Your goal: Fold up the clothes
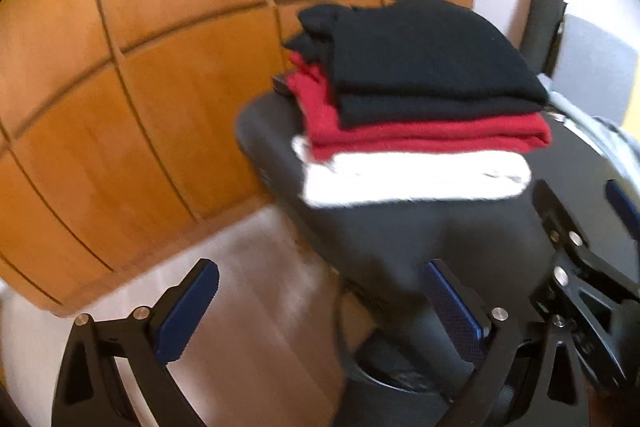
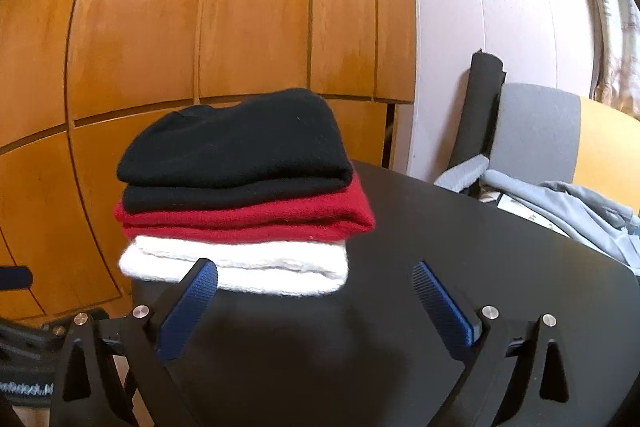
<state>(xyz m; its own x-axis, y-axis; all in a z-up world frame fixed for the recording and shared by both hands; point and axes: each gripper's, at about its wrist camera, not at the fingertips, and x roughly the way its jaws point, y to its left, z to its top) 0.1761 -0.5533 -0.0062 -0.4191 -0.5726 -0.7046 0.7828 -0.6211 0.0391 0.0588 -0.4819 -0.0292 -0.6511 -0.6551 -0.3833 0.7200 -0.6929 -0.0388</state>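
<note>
A stack of three folded garments sits on a black table: a black one on top, a red one in the middle, a white one at the bottom. The stack also shows in the left wrist view, with the black, red and white garments. My right gripper is open and empty, just in front of the stack. My left gripper is open and empty, low at the table's left edge. The right gripper shows at the right of that view.
A crumpled light grey garment lies at the table's far right. A grey chair back and a dark rolled mat stand behind it. Wooden panelled wall lies beyond. Pale wooden floor is below the left gripper.
</note>
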